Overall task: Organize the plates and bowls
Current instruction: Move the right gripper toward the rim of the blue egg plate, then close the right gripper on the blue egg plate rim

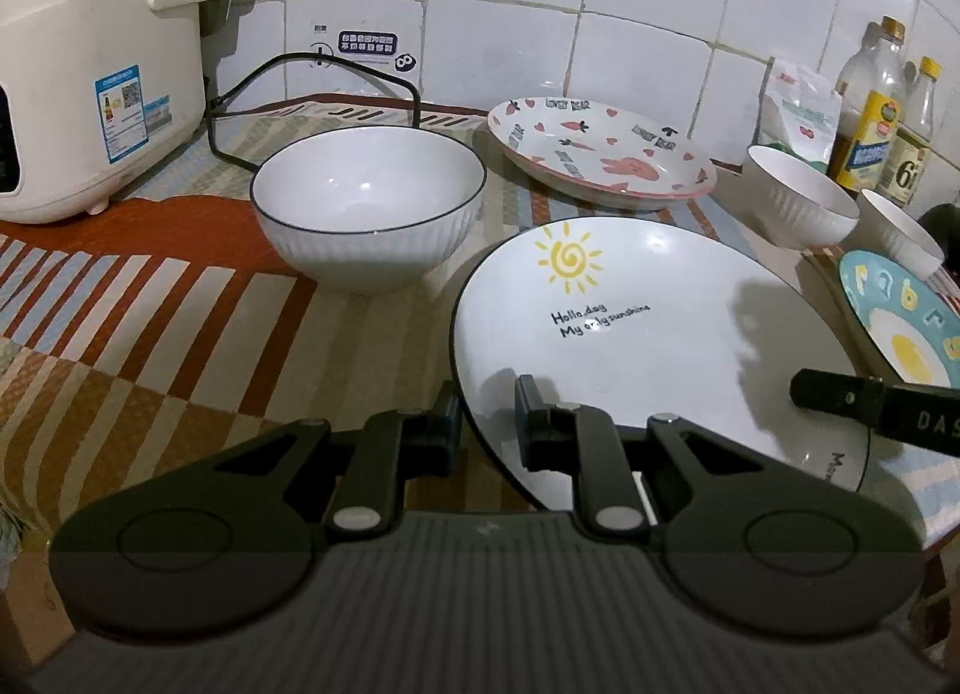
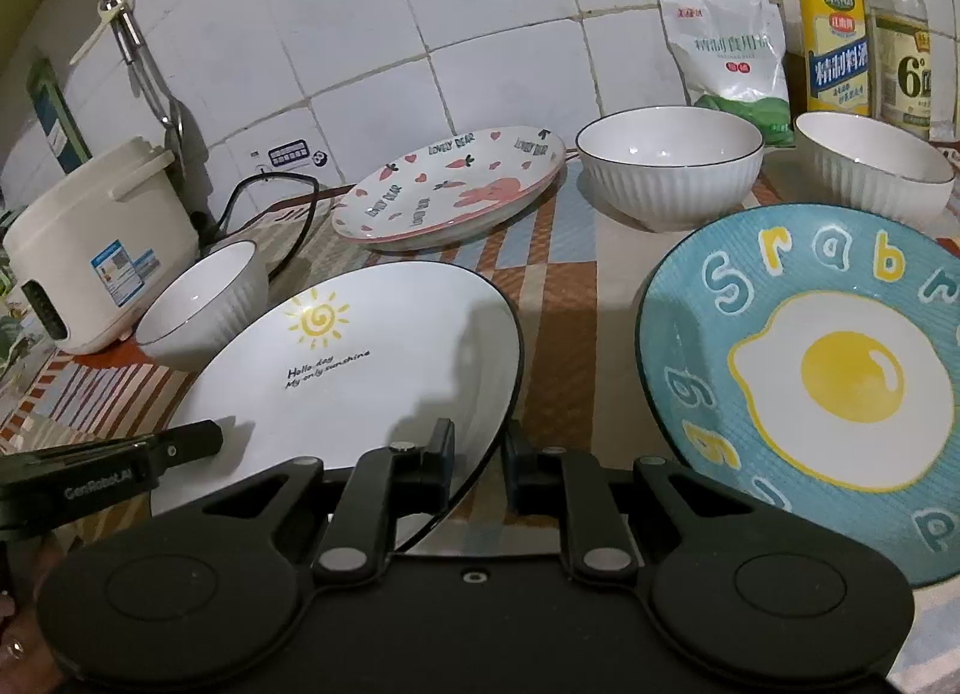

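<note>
A white plate with a yellow sun lies at the front of the striped cloth. My left gripper straddles its near left rim, one finger outside and one on the plate. My right gripper straddles its near right rim the same way. Neither pair of fingers looks pressed tight on the rim. A pink bear plate lies at the back. A blue egg plate lies at the right. A large white ribbed bowl stands at the left. Two smaller white bowls stand at the back right.
A cream rice cooker with a black cord stands at the back left. Bottles and a white bag stand at the back right against the tiled wall. The table's front edge runs just below the sun plate.
</note>
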A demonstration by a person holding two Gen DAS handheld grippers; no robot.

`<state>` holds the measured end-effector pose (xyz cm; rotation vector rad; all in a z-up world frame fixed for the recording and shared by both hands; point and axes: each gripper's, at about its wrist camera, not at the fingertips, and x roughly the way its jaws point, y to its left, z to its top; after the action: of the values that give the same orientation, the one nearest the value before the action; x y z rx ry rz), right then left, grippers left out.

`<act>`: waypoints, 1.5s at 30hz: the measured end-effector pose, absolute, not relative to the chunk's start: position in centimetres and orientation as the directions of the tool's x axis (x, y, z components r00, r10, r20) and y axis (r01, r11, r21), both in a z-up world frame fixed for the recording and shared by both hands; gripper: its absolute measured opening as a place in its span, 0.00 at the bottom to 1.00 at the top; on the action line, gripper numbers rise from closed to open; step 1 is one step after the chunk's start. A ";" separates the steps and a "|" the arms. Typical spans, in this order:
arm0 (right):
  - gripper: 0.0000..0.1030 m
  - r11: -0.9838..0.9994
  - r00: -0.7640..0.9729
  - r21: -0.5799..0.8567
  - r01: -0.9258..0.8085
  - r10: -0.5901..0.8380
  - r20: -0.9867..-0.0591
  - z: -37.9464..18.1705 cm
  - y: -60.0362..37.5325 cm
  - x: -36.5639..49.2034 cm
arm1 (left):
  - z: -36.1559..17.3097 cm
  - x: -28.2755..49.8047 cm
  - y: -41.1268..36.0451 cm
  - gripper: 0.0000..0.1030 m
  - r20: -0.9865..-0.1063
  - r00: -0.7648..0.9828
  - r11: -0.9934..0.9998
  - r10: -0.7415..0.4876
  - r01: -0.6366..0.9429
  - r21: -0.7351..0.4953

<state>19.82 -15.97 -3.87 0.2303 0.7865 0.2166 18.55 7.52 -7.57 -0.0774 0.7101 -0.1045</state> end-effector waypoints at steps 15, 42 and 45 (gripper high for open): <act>0.20 0.958 0.685 0.261 -0.116 0.267 -0.678 -3.6 -15.9 18.1 | -7.3 16.4 7.3 0.16 -0.644 0.755 0.992 -0.125 0.088 -0.090; 0.61 0.991 0.744 0.052 -0.121 0.125 -0.656 2.1 -17.9 11.7 | -1.2 10.6 5.8 0.78 -0.583 0.804 0.988 -0.119 0.152 0.008; 0.62 0.992 0.757 0.042 -0.120 0.119 -0.643 3.5 -18.8 10.3 | -0.3 9.2 4.9 0.83 -0.576 0.801 0.980 -0.161 0.198 0.001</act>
<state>10.35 -18.75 3.52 -0.0024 0.7002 0.1304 9.24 4.86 -0.25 0.0624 0.6118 -0.1929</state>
